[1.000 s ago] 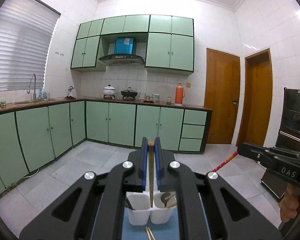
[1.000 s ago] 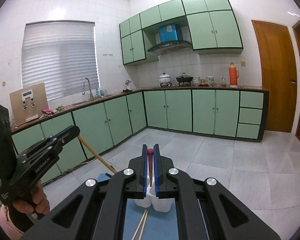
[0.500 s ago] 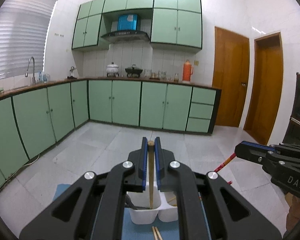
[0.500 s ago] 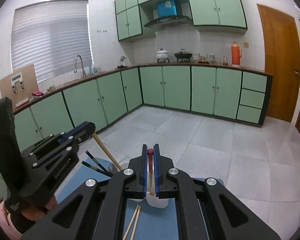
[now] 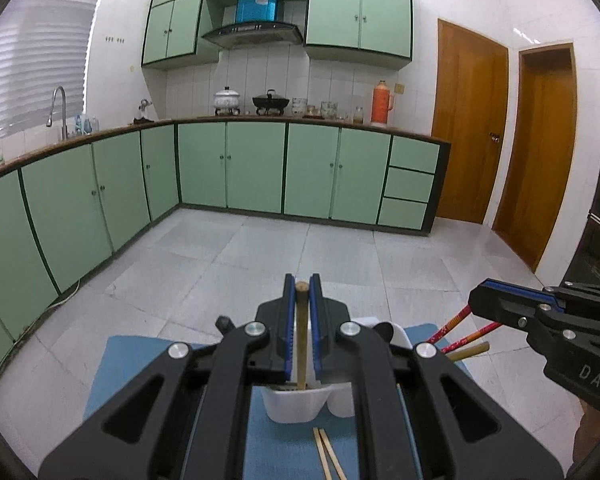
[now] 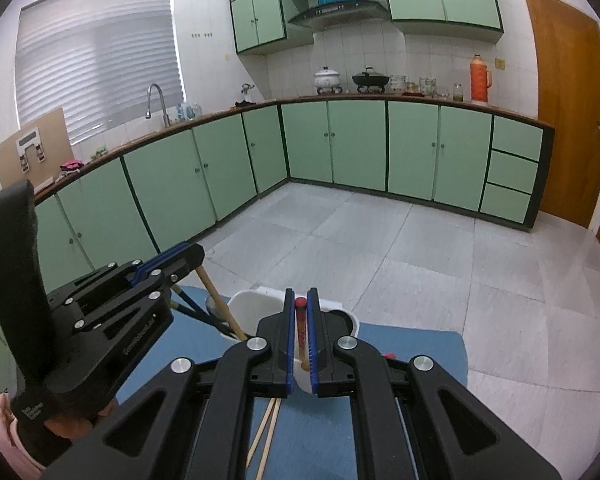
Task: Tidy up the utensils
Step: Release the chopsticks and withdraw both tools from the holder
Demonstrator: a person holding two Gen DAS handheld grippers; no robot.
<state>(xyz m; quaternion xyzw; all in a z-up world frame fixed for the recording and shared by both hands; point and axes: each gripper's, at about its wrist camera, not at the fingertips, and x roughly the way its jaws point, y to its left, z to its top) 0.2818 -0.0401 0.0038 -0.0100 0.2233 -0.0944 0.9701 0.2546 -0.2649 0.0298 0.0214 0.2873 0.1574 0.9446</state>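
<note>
The left gripper [image 5: 301,285] is clenched on a wooden stick [image 5: 301,336], whose lower end stands inside the white holder [image 5: 294,404] on the blue mat [image 5: 140,360]. Two loose chopsticks [image 5: 328,454] lie on the mat before the holder. The right gripper [image 6: 300,302] grasps a red chopstick [image 6: 301,328] above the holder's right cup.

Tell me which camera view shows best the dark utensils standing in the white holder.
The right wrist view: the dark utensils lean in the white holder, in plain sight beside the left gripper. In the left wrist view the gripper's own body covers them almost completely.
</note>
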